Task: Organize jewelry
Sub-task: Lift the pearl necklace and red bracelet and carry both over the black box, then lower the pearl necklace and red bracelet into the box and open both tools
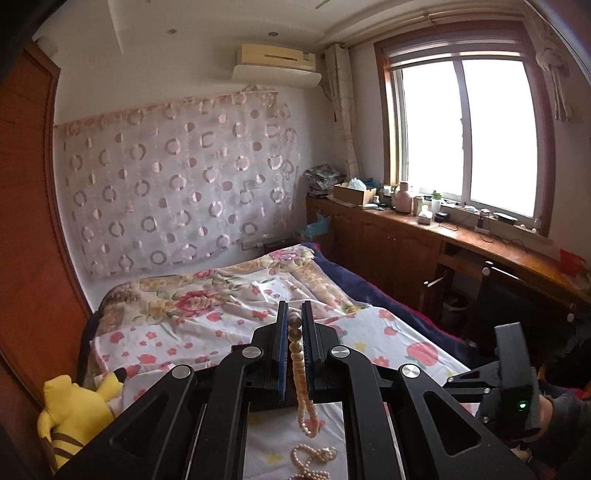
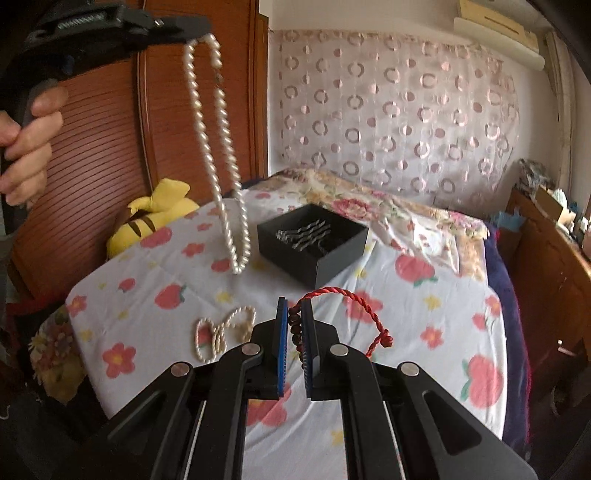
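My left gripper (image 1: 294, 314) is shut on a long pearl necklace (image 1: 301, 376), which hangs down between its fingers. From the right wrist view the same left gripper (image 2: 199, 31) is raised at the upper left, a hand on its handle, with the pearl necklace (image 2: 218, 155) dangling in a loop above the bed. My right gripper (image 2: 294, 314) is shut on a red cord bracelet (image 2: 354, 299) with dark beads; the cord arches out to the right. A black open box (image 2: 312, 240) holding silver pieces sits on the bed beyond it.
Small pearl bracelets (image 2: 221, 332) lie tangled on the floral bedsheet (image 2: 424, 325), left of my right gripper, and show as pearl loops (image 1: 314, 458) under the left one. A yellow plush toy (image 2: 155, 218) rests by the wooden wardrobe (image 2: 110, 129). A wooden desk (image 1: 480, 236) runs under the window.
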